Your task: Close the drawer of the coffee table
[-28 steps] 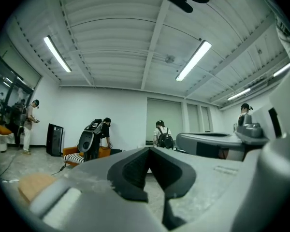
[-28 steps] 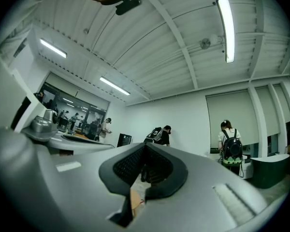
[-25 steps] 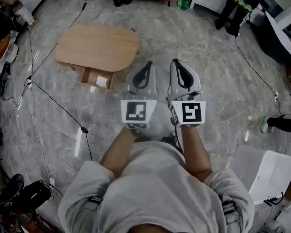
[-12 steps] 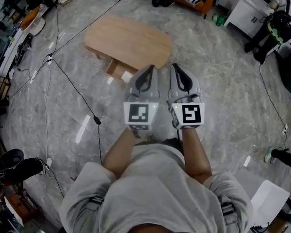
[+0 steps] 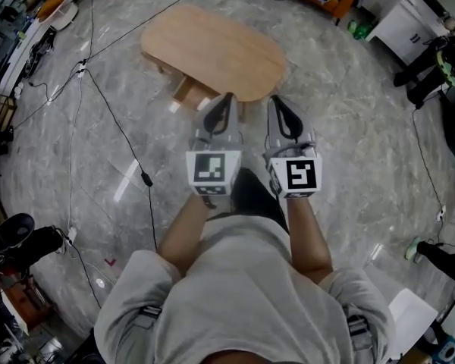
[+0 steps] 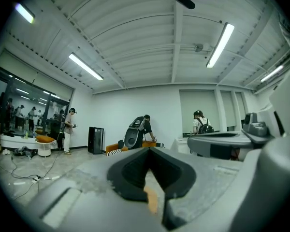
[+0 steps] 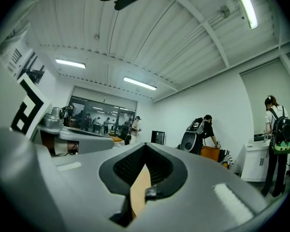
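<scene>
Left gripper [image 5: 227, 97] and right gripper [image 5: 276, 100], jaws pressed together and empty, hang near coffee table [image 5: 212, 45]; best to push open drawer [image 5: 184, 92] front squarely, both tips level

1. The grey marbled floor [image 5: 349, 150] carries everything here.
2. A wooden coffee table [image 5: 212, 51] stands on it, with its drawer [image 5: 188, 93] sticking out.
3. Black cables [image 5: 145, 178] trail over the floor, left of the table.
</scene>
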